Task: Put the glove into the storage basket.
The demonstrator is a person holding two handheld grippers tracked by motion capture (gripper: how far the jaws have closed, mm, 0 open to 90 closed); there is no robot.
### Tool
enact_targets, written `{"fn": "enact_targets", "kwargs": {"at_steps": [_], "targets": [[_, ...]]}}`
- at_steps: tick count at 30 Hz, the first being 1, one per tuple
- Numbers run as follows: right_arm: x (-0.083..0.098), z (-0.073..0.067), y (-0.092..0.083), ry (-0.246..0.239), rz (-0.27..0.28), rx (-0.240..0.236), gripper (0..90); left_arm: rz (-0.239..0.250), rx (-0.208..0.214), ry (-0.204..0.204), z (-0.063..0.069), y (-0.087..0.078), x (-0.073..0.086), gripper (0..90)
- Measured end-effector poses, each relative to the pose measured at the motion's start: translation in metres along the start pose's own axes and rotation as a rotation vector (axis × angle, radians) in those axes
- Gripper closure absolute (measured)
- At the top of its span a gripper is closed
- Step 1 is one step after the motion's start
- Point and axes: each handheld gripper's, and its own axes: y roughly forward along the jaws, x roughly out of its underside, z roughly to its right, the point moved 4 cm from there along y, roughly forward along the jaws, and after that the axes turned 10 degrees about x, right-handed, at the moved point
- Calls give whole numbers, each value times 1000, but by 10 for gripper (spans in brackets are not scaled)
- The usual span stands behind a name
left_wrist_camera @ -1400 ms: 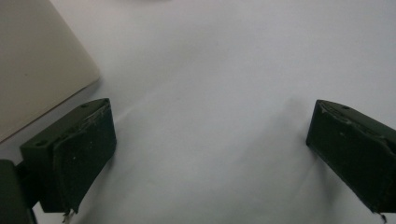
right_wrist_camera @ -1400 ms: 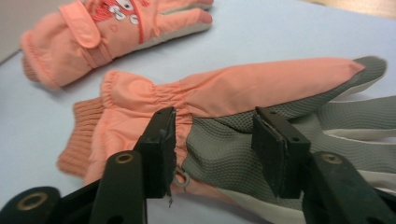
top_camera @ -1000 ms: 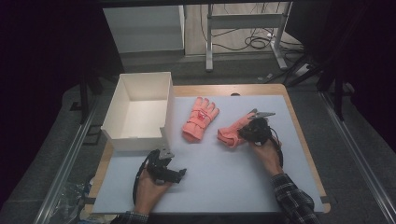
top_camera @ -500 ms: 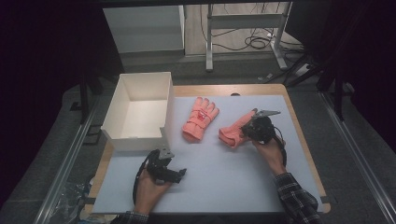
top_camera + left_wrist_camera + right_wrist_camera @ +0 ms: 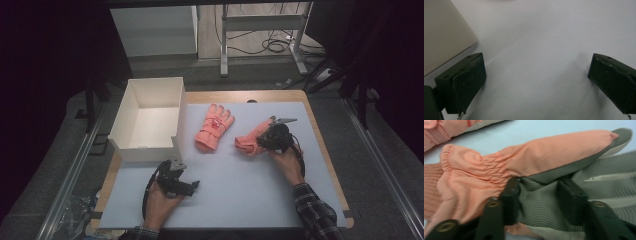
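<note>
White box (image 5: 150, 117), open-topped, rectangular, is the landmark. Flat glove (image 5: 214, 127) lies just right of it, fingers pointing away from the person. Held glove (image 5: 252, 140) lies further right, well apart from the box, long axis slanting, cuff toward the box. Smooth salmon shell, gathered elastic wrist, ribbed knit cuff, grey waffle-textured palm (image 5: 541, 202). Right gripper (image 5: 537, 197) has just been opening; a palm fold sits bunched between its jaws, pads still pressing it. Left gripper (image 5: 534, 82) rests below the box on the white mat (image 5: 240, 190), jaws wide apart, holding nothing.
</note>
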Motion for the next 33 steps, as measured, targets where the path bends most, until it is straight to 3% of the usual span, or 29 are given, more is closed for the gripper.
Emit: {"fn": "enact_targets", "kwargs": {"at_steps": [1,5,11,14,19,24,25,26,27,28,30,33], "targets": [[1,-2,0,-1,4,11,649,0,0,0,0,0,0,14],[4,-4,-1,-11,30,38,776,0,0,0,0,0,0,14],[2,-3,-3,-20,41,26,822,0,0,0,0,0,0,14],[0,2,-10,-18,64,-18,830,1,1,0,0,0,0,14],[-1,3,-22,-76,94,-60,829,1,0,-1,0,0,0,14],[-5,-4,-45,-181,126,-167,826,0,0,-1,0,0,0,14],[-5,-4,-45,-181,126,-167,826,0,0,-1,0,0,0,14],[-5,-8,-51,-215,126,-215,825,1,1,-1,0,0,0,14],[-5,-8,-51,-215,126,-215,825,1,1,-1,0,0,0,14],[-5,-12,-55,-246,126,-275,824,0,0,0,0,0,0,14],[-4,-15,-56,-266,129,-299,823,1,1,-1,0,0,0,14],[-1,-30,-60,-367,142,-393,820,1,1,-1,0,0,0,14]]}}
